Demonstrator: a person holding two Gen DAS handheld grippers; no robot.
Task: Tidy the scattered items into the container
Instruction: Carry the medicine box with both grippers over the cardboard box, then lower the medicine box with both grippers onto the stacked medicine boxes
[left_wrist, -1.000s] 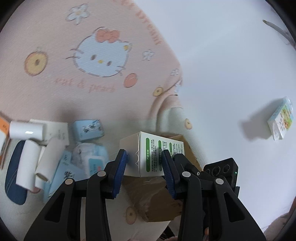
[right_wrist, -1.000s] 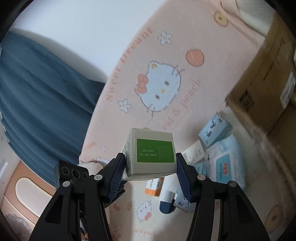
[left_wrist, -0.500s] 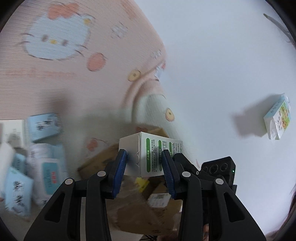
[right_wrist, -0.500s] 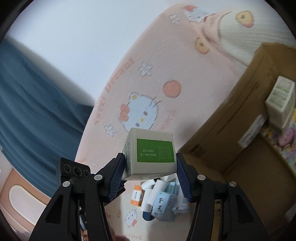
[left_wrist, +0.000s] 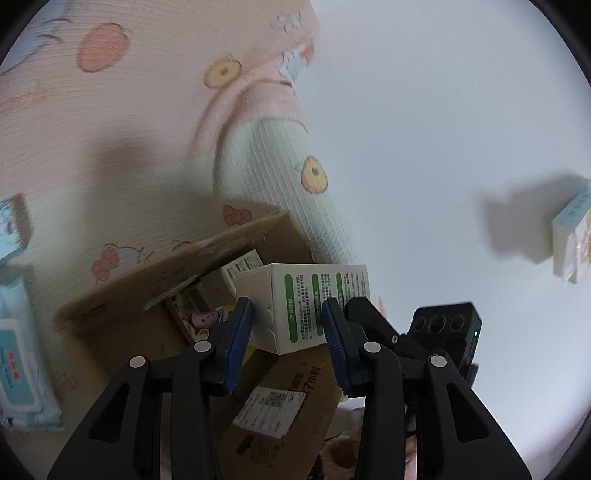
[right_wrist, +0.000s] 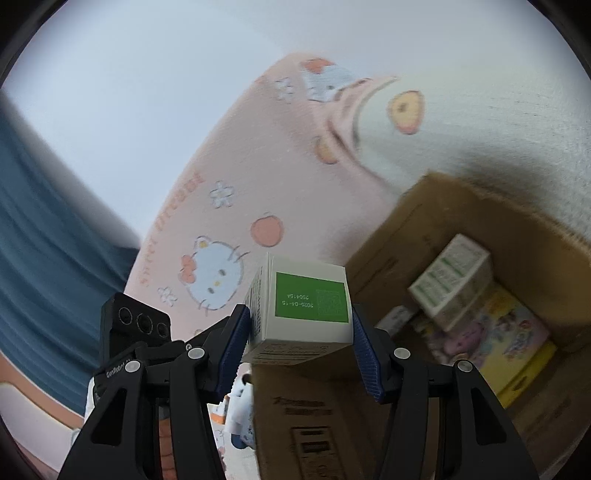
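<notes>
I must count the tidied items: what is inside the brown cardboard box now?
Inside the brown cardboard box lie white-and-green cartons on a colourful picture book. The near wall hides the rest.

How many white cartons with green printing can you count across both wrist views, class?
3. One white carton with green stripes is clamped in the left gripper; one with a green panel in the right gripper; one lies inside the brown cardboard box. Others may be hidden.
</notes>
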